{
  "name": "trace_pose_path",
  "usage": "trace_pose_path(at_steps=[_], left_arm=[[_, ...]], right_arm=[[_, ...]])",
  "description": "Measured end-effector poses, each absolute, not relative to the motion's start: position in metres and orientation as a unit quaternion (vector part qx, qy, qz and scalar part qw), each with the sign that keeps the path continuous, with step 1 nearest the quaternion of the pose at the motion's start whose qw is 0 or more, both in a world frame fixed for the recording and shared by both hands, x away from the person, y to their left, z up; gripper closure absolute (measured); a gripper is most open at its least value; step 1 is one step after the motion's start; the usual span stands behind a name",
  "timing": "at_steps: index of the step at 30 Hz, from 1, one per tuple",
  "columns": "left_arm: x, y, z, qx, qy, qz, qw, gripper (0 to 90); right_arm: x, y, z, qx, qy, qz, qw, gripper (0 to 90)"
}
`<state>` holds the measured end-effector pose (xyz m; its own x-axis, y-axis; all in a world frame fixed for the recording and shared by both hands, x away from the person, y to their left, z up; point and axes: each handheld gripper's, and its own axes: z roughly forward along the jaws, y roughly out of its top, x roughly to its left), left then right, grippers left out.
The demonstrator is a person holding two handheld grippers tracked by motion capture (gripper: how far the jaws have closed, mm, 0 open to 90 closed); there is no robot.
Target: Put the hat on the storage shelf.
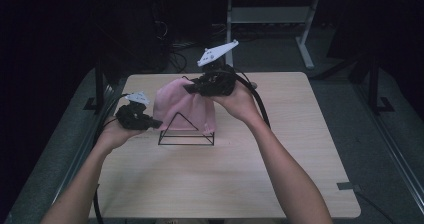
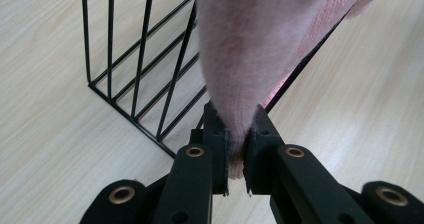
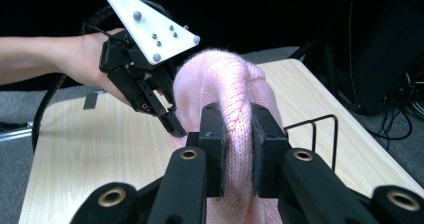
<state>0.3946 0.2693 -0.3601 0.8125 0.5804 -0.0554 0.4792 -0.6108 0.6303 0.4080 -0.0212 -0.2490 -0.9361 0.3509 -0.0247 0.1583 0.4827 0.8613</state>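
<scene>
A pink knitted cloth [image 1: 180, 106] hangs over a black wire rack [image 1: 186, 130] with a triangular end, at the middle of the wooden table [image 1: 225, 179]. My left gripper [image 1: 156, 123] is shut on the cloth's lower left edge; in the left gripper view the pink cloth [image 2: 255, 54] is pinched between the two pads [image 2: 218, 129], with the rack's bars [image 2: 140, 79] behind. My right gripper [image 1: 192, 88] is shut on the cloth's upper right part, above the rack. In the right gripper view a fold of the cloth [image 3: 225, 89] is squeezed between its pads [image 3: 212, 134], and the left gripper [image 3: 175, 129] shows beyond.
The rack's top wire loop [image 3: 320, 129] shows to the right in the right gripper view. Behind the table stands a desk frame with grey legs [image 1: 305, 44]. Cables [image 1: 260, 109] trail from both grippers. Grey floor surrounds the table.
</scene>
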Motion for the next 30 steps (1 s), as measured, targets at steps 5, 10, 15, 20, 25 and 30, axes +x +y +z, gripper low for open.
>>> trace_pose_path(at_steps=[5,10,15,20,25,30], left_arm=[[0.396,0.271,-0.368,0.893,0.304,0.072,0.324,81.8],[0.398,0.270,-0.376,0.893,0.312,0.068,0.317,81.8],[0.401,0.267,-0.381,0.897,0.315,0.069,0.304,81.8],[0.402,0.265,-0.386,0.905,0.311,0.069,0.280,81.6],[0.404,0.267,-0.395,0.904,0.315,0.063,0.281,81.6],[0.405,0.269,-0.401,0.903,0.319,0.057,0.283,81.6]], right_arm=[[0.411,-0.017,-0.255,0.149,0.861,0.479,0.089,78.2],[0.413,-0.014,-0.261,0.149,0.866,0.471,0.081,78.2],[0.417,-0.013,-0.268,0.151,0.869,0.467,0.070,78.1],[0.416,-0.011,-0.273,0.151,0.873,0.460,0.059,77.8],[0.416,-0.007,-0.281,0.152,0.879,0.450,0.052,77.4],[0.419,-0.006,-0.288,0.155,0.881,0.445,0.047,77.4]])
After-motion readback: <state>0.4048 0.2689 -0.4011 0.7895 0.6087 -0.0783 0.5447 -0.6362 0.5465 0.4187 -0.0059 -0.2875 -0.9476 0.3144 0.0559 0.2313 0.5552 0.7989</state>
